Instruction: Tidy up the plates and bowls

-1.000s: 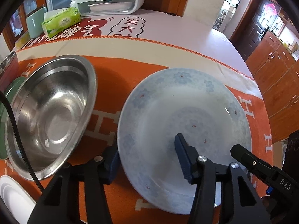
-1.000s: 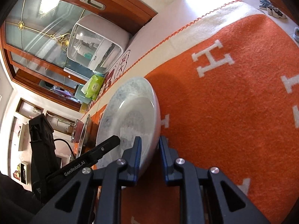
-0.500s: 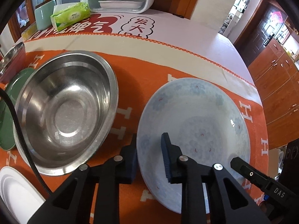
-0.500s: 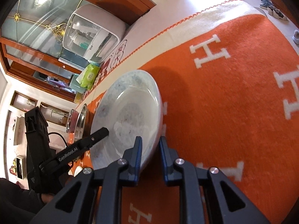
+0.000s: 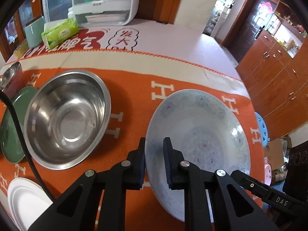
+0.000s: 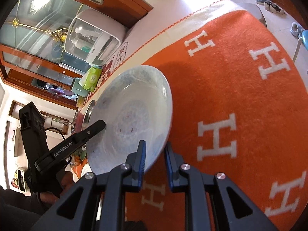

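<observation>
Here, in the left wrist view, the left gripper (image 5: 154, 150) is clamped on the near-left rim of a pale blue patterned plate (image 5: 200, 127), one finger under the rim and the other inside the dish. The plate hangs tilted above an orange blanket (image 5: 134, 88) woven with white H letters. To the plate's left, apart from it, a steel bowl (image 5: 67, 117) stands upright on the blanket, overlapping a green plate (image 5: 11, 125) at the far left; a white plate (image 5: 25, 200) lies at the lower left corner. Behind the blanket stand a green tissue pack (image 5: 60, 32) and a white dish cabinet (image 5: 104, 2). The tip of the right gripper (image 5: 269, 196) enters at the lower right.

Next, in the right wrist view, the right gripper (image 6: 155, 154) is likewise clenched on the plate (image 6: 130, 119), its fingers pinching the rim nearest the camera. The plate is tilted steeply, clear of the blanket (image 6: 231, 88), casting a shadow beyond it. The left gripper (image 6: 84, 134) grips the opposite rim, held by a hand (image 6: 57, 184) at the lower left.
</observation>
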`<action>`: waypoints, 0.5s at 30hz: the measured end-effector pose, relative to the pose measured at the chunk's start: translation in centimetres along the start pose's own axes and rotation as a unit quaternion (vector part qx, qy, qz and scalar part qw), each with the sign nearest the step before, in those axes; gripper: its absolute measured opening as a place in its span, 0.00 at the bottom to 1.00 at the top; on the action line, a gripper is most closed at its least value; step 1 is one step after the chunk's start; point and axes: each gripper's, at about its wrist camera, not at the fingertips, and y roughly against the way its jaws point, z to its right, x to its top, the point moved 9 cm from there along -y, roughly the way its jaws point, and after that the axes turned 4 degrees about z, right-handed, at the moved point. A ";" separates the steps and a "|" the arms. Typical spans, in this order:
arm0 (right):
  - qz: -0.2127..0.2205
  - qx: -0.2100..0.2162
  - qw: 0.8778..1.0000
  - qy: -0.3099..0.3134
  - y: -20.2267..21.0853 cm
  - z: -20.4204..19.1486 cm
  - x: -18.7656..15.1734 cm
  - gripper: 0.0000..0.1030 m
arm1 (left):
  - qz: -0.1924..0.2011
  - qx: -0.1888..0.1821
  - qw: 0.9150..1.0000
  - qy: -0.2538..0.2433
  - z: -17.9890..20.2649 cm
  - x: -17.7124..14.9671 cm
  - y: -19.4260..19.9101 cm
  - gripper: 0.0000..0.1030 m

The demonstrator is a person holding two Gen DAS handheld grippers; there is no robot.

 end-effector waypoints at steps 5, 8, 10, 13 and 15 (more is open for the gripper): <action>0.016 0.008 1.000 0.012 1.8 -1.4 -0.9 0.18 | 0.023 -0.019 0.999 -0.011 0.2 -0.1 2.9 0.14; 0.020 0.013 0.999 0.026 2.8 -2.5 -1.6 0.18 | 0.040 -0.025 0.998 -0.029 0.2 -0.2 4.9 0.14; 0.023 0.021 0.999 0.033 3.4 -3.3 -2.0 0.18 | 0.058 -0.024 0.997 -0.046 0.3 -0.2 6.5 0.15; 0.028 0.027 0.998 0.046 4.1 -4.2 -2.6 0.17 | 0.075 -0.027 0.995 -0.057 0.2 -0.6 8.9 0.14; 0.031 0.033 0.997 0.056 4.6 -4.9 -2.8 0.17 | 0.083 -0.028 0.995 -0.056 0.0 -0.9 10.0 0.15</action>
